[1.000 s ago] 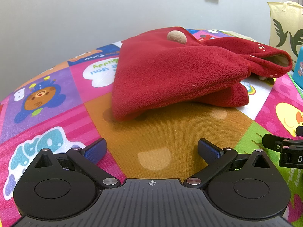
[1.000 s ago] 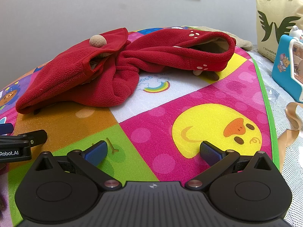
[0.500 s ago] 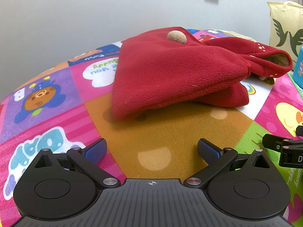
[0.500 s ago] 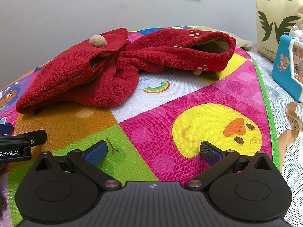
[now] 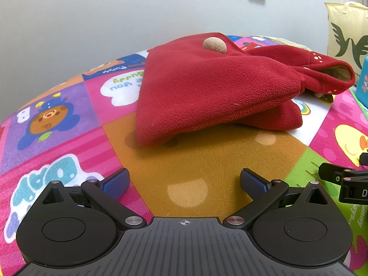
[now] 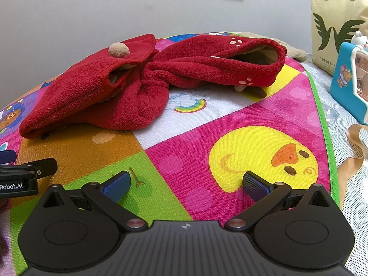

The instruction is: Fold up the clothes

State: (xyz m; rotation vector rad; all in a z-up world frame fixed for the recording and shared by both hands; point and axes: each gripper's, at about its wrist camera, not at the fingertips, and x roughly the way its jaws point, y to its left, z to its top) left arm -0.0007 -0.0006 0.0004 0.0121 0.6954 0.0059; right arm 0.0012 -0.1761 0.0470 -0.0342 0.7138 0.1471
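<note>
— What's under you, biggest thing first?

— A woven play mat [image 6: 264,115] with bright cartoon panels, and a plain grey wall [image 5: 92,23] behind it. On the mat lies the piece I'm meant to fold: a red fleece garment [image 5: 207,87], thick and nubbly, bunched up rather than flat. I'd say the folding hasn't started.

— Which way from you?

— Straight ahead of my left gripper [image 5: 184,180], a little apart across the brown panel. From my right gripper [image 6: 186,185] it sits ahead and off to the left, further away. Its long axis runs across my view, left to right: a broad folded slab at the left, a twisted waist in the middle, and an open cuff or hood with a tan lining [image 6: 260,55] at the right. So my left is nearer the slab; my right would suit the cuff end.

— And your fingers?

— Both pairs spread wide, holding nothing, blue ribbed pads hanging low over the mat.

— Small details?

— A round tan pompom [image 5: 214,44] on top, and pale spots [image 6: 234,42] stitched by the cuff.
</note>
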